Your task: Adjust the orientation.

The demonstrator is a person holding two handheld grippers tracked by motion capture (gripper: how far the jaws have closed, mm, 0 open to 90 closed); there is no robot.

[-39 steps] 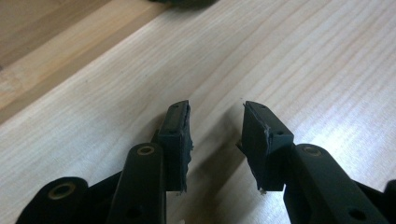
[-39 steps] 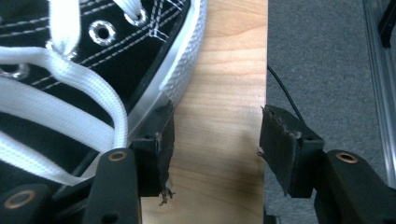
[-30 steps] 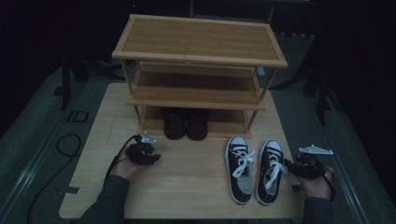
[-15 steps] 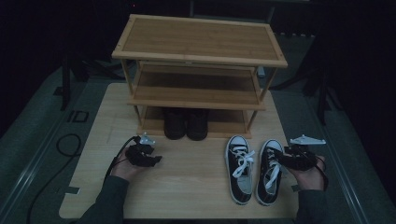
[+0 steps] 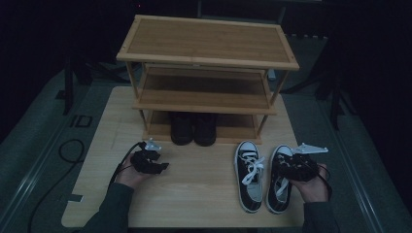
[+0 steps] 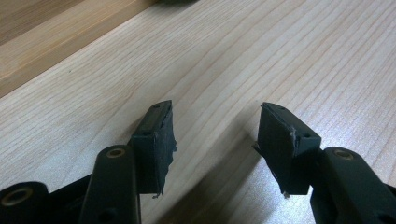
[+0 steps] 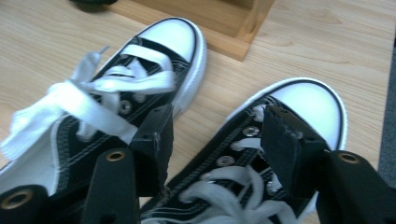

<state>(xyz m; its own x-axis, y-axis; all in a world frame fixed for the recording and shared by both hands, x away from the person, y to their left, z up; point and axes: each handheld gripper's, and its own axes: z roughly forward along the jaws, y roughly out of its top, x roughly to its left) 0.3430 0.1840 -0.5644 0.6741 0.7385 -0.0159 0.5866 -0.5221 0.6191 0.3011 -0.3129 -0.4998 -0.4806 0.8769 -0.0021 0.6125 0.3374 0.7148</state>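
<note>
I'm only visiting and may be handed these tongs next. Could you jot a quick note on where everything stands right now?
Left tongs: open, holding nothing, low over the bare table.
Right tongs: open, hovering over the right sneaker, jaws either side of its laces, not gripping.
Left sneaker lies beside it, both in front of the wooden rack.
A dark pair of shoes sits on the rack's bottom shelf.
Done: nothing visibly moved. Left, probably: grip a sneaker and shelve both.
</note>
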